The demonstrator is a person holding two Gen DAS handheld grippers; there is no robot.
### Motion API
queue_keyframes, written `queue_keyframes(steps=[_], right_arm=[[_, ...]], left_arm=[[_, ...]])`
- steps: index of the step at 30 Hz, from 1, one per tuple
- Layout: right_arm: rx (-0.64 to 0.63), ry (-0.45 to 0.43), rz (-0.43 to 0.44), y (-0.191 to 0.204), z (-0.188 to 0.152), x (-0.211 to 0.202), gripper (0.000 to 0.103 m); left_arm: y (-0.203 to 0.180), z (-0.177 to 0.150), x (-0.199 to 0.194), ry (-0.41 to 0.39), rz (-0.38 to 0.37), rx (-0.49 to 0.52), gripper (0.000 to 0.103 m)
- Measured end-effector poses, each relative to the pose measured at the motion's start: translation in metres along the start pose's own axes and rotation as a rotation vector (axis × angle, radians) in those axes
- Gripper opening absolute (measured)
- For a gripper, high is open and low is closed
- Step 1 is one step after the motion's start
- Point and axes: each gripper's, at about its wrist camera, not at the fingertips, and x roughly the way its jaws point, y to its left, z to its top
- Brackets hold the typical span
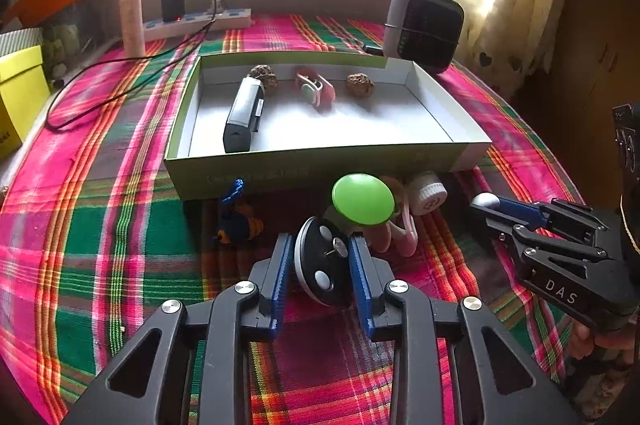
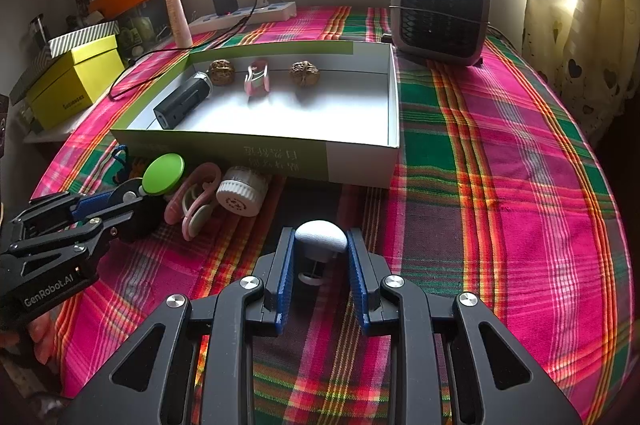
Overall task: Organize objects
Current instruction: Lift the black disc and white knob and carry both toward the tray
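Blue-padded left gripper (image 1: 320, 257) reaches level toward the green-and-white box (image 1: 248, 173), fingers clamped on a black disc (image 1: 320, 261); right gripper (image 2: 320, 257) likewise pinches a white knob (image 2: 320, 237).

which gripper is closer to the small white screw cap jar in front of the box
Left. The left gripper sits left of the white jar, with only the pink clips between them. The right gripper is nearer the camera, slightly farther away, closed on a white knob.

Home: plaid tablecloth (image 2: 500, 129), heart-print curtain (image 2: 580, 37), power strip (image 2: 244, 15).

walnuts (image 2: 221, 72) x2 | pink clips (image 2: 257, 76) x2 | box (image 2: 360, 167) x1
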Motion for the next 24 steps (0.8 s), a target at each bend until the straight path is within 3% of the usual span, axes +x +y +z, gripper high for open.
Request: queue_keyframes(steps=[24], right_arm=[[-0.007,-0.026,0.003,0.002,0.006,-0.011,0.026]], left_arm=[[0.009,0.004,-0.016,-0.040,0.009,-0.037,0.025]])
